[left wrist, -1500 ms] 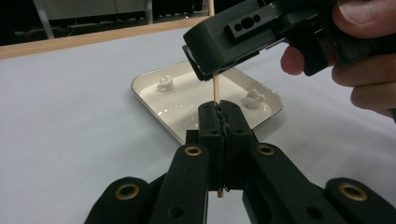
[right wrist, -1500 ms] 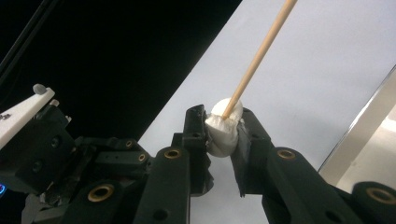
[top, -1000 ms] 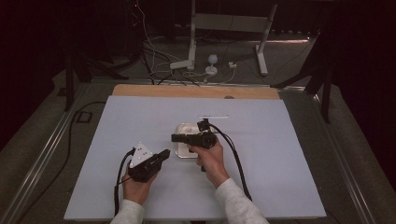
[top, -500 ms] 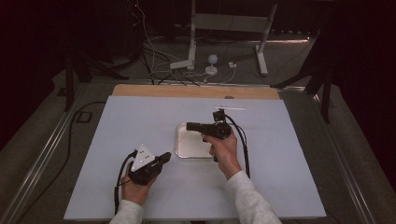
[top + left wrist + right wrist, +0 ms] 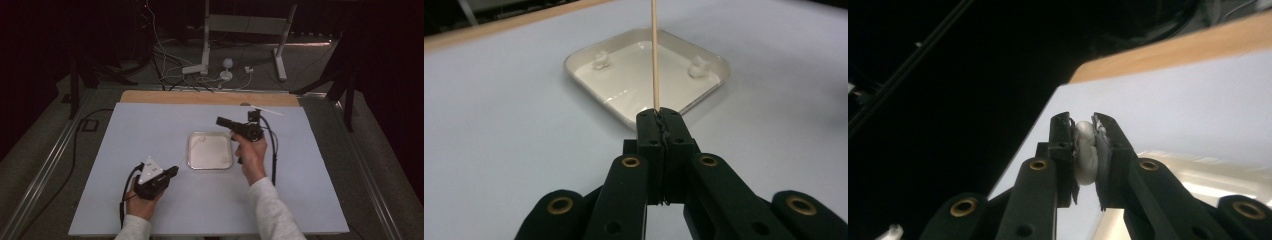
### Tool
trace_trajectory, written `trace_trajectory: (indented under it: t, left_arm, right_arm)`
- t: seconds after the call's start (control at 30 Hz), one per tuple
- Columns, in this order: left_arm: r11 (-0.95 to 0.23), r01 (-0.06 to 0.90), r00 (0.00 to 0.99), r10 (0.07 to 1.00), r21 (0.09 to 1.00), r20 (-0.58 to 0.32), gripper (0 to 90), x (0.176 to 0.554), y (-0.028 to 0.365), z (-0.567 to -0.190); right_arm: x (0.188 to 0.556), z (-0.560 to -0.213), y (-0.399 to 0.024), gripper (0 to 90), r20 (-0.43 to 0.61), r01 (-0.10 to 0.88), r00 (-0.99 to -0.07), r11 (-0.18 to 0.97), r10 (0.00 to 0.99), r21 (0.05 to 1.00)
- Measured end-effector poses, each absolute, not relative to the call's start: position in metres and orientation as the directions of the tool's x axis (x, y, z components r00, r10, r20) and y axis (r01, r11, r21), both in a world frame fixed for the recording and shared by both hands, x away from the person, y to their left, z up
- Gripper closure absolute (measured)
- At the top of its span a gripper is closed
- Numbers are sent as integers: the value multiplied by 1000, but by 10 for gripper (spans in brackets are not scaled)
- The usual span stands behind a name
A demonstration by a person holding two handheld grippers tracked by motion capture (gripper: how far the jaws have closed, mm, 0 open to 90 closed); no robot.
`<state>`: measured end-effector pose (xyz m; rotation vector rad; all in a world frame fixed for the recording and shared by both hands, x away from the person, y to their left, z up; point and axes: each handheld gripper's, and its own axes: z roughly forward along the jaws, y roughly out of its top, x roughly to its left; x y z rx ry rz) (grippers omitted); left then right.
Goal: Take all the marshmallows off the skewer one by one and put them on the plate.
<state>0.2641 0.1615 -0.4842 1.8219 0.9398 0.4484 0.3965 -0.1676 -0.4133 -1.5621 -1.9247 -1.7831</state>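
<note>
Two grippers, one tray, both loaded

Left gripper: near the front of the pale blue table, held low in the left hand, aimed toward the tray. Jaws pressed together on the lower end of a thin wooden skewer, which stands straight up from the jaw tips in the left gripper view and runs past the top edge. Grey three-cornered plate on top; cable looping back to the wrist.

Right gripper: raised beyond the tray's far right corner in the right hand, pointing left across the table. Jaws clamped on a small white soft lump, squeezed between the pads; kind of material not clear.

Square white tray: middle of the table, shallow, rounded corners, glossy inside. Just ahead of the left jaw tips, apart from them. Two small white lumps resting inside near the far rim, well apart from each other.

Wooden strip: along the table's far edge.
</note>
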Motion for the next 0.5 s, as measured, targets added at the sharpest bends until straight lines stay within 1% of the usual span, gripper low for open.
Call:
trace_trajectory:
  t: [0.07,0.13,0.27,0.5]
  left_arm:
    - [-166,393,621,774,904,-128,900,266,163,-481]
    - [-176,398,618,777,900,-121,900,266,160,-482]
    - [-184,394,615,781,901,-109,900,266,160,-482]
    - [-172,399,604,789,901,-117,900,267,163,-483]
  right_arm:
    - [394,-406,-172,798,603,683,-510,-138,614,718]
    - [392,-405,-170,794,573,673,-534,-97,622,733]
    - [393,-413,-163,788,577,683,-538,-82,615,725]
    - [395,-421,-157,772,537,683,-542,-33,647,729]
